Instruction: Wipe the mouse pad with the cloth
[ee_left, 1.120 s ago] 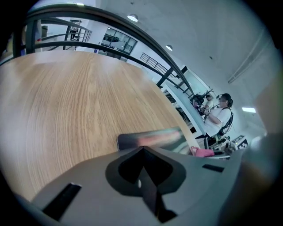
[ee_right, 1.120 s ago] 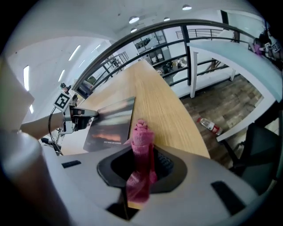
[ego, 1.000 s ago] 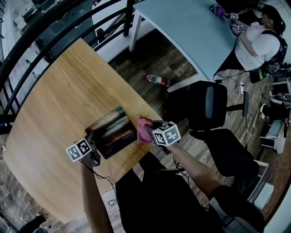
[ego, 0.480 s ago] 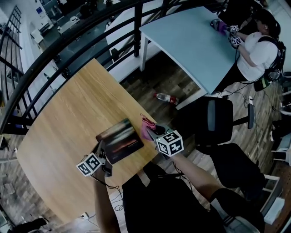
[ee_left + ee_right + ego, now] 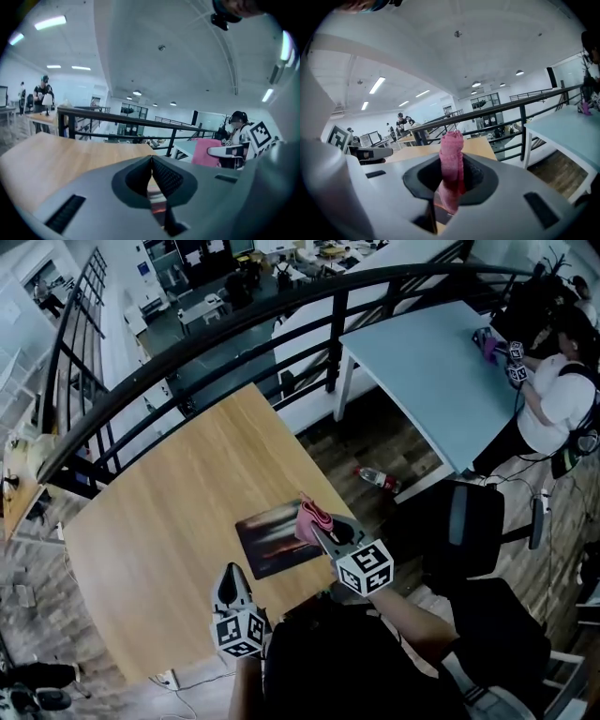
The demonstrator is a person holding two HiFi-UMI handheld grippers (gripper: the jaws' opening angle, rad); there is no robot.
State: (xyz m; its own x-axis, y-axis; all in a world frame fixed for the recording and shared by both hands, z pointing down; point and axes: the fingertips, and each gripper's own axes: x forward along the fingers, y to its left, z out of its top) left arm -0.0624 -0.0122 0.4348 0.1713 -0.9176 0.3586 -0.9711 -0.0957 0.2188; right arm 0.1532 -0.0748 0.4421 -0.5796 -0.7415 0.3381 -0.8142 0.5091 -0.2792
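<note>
Flat dark rectangular mouse pad [image 5: 272, 542] with a reddish print, frame centre on the pale wooden surface [image 5: 159, 521], crumpled pink fabric cloth [image 5: 313, 517] at its right edge, pinched upright between the right gripper [image 5: 321, 529] fingers, left gripper [image 5: 231, 576] fingers pressed together on nothing, lower centre.

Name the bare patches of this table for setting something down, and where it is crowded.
The wooden table is bare from the mouse pad back to the railing and all across its left. Crowded: the near right corner, with the pad, the right tool shut on the pink cloth, and the left tool.
</note>
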